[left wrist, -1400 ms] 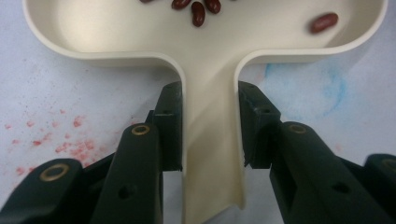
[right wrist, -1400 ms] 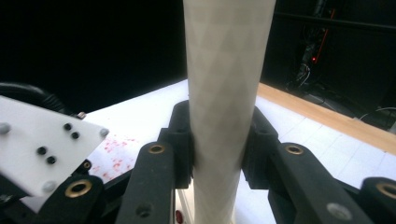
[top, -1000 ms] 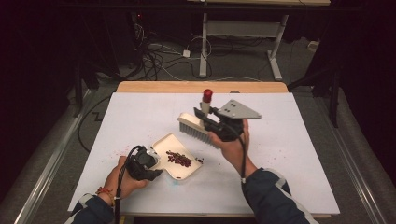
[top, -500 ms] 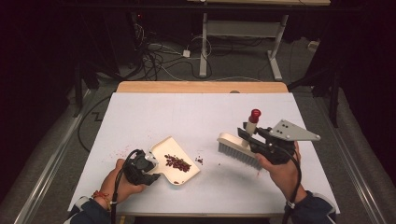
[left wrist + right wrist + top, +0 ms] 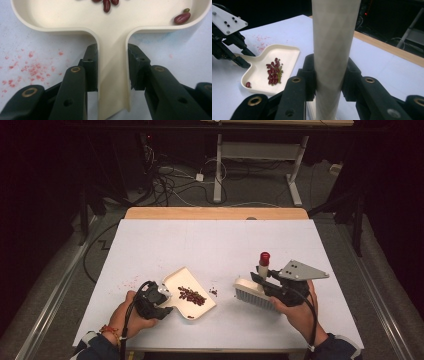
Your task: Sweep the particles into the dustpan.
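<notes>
A cream dustpan point(image 5: 176, 282) lies on the white table at front left, with several red beans point(image 5: 192, 295) in it. My left gripper point(image 5: 161, 303) is shut on the dustpan's handle point(image 5: 113, 75), a jaw on each side. In the left gripper view, beans point(image 5: 182, 18) rest along the pan's rim. My right gripper point(image 5: 260, 281) is shut on the cream handle point(image 5: 334, 50) of a brush point(image 5: 250, 292) with a red cap point(image 5: 264, 256). The brush's bristle head sits on the table at front right, apart from the pan. The right gripper view shows the dustpan point(image 5: 259, 72) and the left gripper point(image 5: 237, 61).
A few loose beans point(image 5: 213, 291) lie on the table between pan and brush. Red crumbs point(image 5: 32, 67) stain the table left of the pan. The white table point(image 5: 210, 240) has a wooden far edge point(image 5: 215, 213). Cables and desk legs stand on the floor beyond.
My right gripper has carried the brush from the table's middle, above the pan, out to the front right and lowered it. The left gripper and dustpan have stayed put.
</notes>
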Tool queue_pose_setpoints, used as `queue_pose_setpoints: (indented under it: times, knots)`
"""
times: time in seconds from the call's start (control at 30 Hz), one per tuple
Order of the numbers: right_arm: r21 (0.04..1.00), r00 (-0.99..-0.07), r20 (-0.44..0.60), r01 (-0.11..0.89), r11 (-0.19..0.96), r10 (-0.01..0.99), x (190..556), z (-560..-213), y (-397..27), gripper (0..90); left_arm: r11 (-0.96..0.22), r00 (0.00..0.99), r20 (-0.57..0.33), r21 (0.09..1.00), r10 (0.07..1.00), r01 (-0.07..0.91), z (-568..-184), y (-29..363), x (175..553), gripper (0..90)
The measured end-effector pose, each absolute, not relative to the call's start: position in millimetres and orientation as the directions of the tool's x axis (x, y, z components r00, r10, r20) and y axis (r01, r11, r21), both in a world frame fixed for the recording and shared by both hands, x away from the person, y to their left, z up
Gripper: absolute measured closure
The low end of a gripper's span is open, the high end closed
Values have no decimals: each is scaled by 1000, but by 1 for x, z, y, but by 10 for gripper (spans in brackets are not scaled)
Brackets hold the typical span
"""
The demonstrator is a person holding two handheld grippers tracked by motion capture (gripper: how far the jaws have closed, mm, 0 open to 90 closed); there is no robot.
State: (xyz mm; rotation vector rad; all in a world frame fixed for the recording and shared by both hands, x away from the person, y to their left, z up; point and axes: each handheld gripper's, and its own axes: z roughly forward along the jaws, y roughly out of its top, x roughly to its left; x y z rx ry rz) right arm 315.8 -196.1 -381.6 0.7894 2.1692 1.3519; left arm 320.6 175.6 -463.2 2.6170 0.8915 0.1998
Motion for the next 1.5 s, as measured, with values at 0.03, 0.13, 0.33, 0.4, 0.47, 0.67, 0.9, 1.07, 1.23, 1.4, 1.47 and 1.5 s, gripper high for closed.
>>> queue_pose_setpoints:
  times: [0.03,0.13,0.33,0.4,0.47,0.67,0.9,1.07,1.23,1.4,1.47,1.5]
  knots:
    - [910,-730,-80,224,348,678,317,-382,-193,699,-735,792,16,384,611,559,-463,175,321,639]
    - [918,-746,-76,207,338,661,320,-382,-181,699,-734,791,16,385,611,559,-463,175,322,639]
    - [930,-775,-76,172,325,627,319,-375,-167,699,-733,791,11,384,612,562,-464,175,322,639]
    - [937,-762,-71,170,304,644,319,-372,-170,699,-733,791,9,383,611,562,-464,175,323,639]
    - [941,-750,-70,169,292,658,320,-371,-171,699,-733,791,7,382,612,563,-464,175,323,639]
    - [938,-597,-201,112,329,777,331,-386,-162,699,-735,790,14,376,613,564,-464,173,323,639]
    - [933,-634,-158,154,324,757,325,-401,-138,698,-733,784,19,370,621,571,-462,168,321,639]
    - [928,-696,-154,141,344,701,307,-403,-114,694,-739,779,46,356,625,572,-460,163,318,638]
    - [927,-726,-129,153,342,675,300,-404,-99,690,-738,779,42,358,625,573,-460,161,318,637]
    - [941,-754,-82,156,299,651,297,-398,-93,699,-736,779,37,359,626,574,-460,162,319,637]
    - [944,-756,-89,144,297,648,295,-396,-92,699,-734,780,32,361,626,575,-461,163,319,637]
    - [945,-758,-95,134,297,645,294,-394,-93,698,-733,779,30,362,627,576,-461,163,319,637]
